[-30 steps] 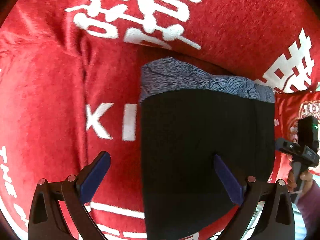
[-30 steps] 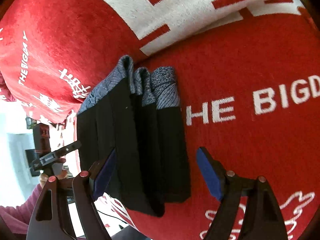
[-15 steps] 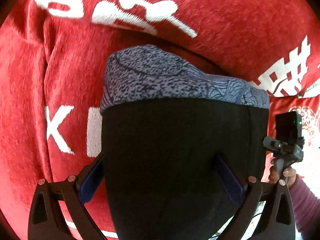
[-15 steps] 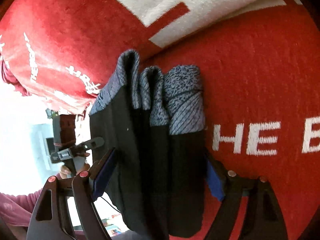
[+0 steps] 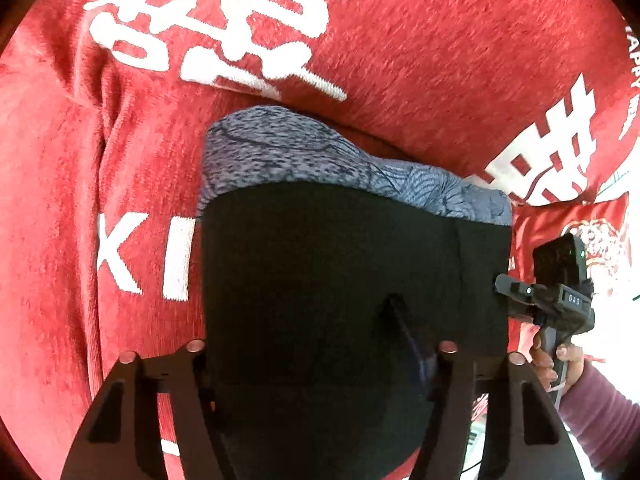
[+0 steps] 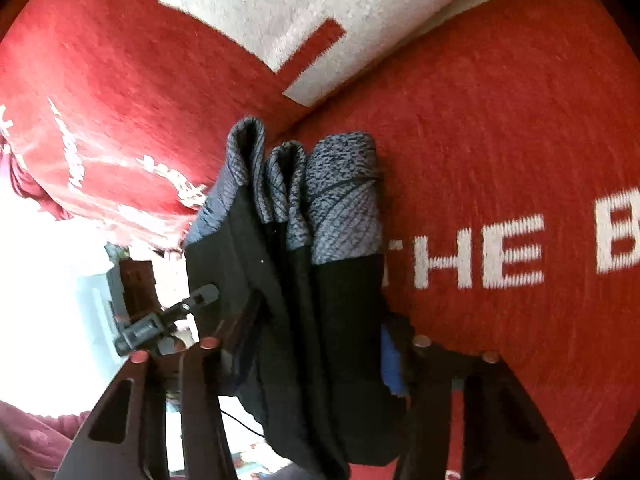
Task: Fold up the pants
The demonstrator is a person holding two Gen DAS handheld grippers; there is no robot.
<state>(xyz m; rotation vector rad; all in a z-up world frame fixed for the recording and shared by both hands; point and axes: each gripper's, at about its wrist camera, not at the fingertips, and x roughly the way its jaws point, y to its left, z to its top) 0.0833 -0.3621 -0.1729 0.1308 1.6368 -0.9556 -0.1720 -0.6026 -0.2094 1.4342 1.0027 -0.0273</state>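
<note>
The folded pants (image 5: 344, 272) are black with a grey patterned band at the far end, lying on a red blanket (image 5: 460, 60). My left gripper (image 5: 316, 364) has closed its fingers on the near black edge of the pants. In the right wrist view the pants (image 6: 320, 280) show as several stacked folds, and my right gripper (image 6: 316, 348) is shut on their near end; its blue pad (image 6: 390, 364) presses the right side. The right gripper's handle (image 5: 556, 304) shows at the right edge of the left wrist view.
The red blanket (image 6: 500, 140) with white lettering covers the whole surface. Its edge falls off at the left of the right wrist view, where the left gripper (image 6: 160, 320) and a sleeve (image 6: 40, 436) show against a bright room.
Both grippers moved forward onto the pants and closed from wide open onto the near end of the folded stack. The pants look slightly lifted and bunched.
</note>
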